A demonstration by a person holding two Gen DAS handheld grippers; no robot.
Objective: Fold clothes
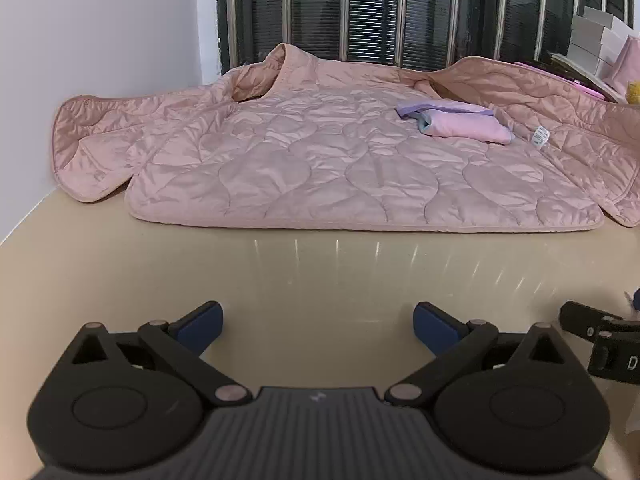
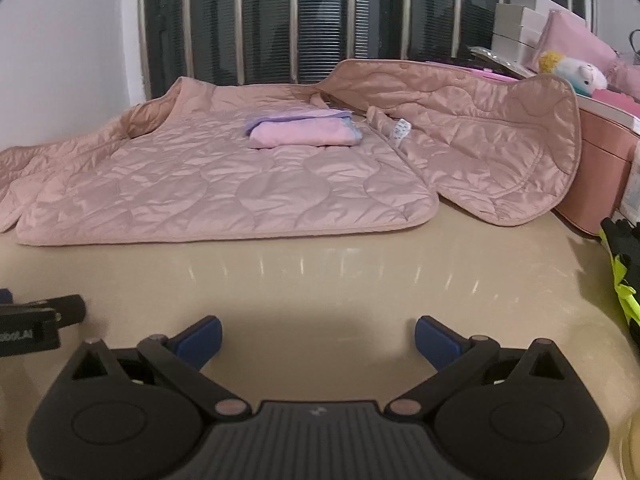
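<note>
Lying spread across the far half of a beige tabletop (image 1: 320, 280) is a pink quilted jacket (image 1: 320, 168), opened flat with its lining up, hem toward the viewer and collar toward a barred window (image 1: 400, 12). One sleeve trails off to the left by the wall; the right front panel (image 2: 500, 148) flops open and leans against a pink box (image 2: 600, 168). A small folded pink and lilac garment (image 1: 460, 122) rests on the jacket's lining, just beside a white care label (image 1: 539, 136).

Both grippers hover low over the bare tabletop, well short of the hem. The left gripper (image 1: 318, 326) has its blue-padded jaws spread wide and holds nothing; the right gripper (image 2: 318, 340) is likewise spread and empty.

Folding seems not yet begun. Likely trouble: folding a panel over with the small garment in place would trap or tumble it. The slick quilted cloth may slip from a shallow pinch, and the propped panel could drag against the box.
</note>
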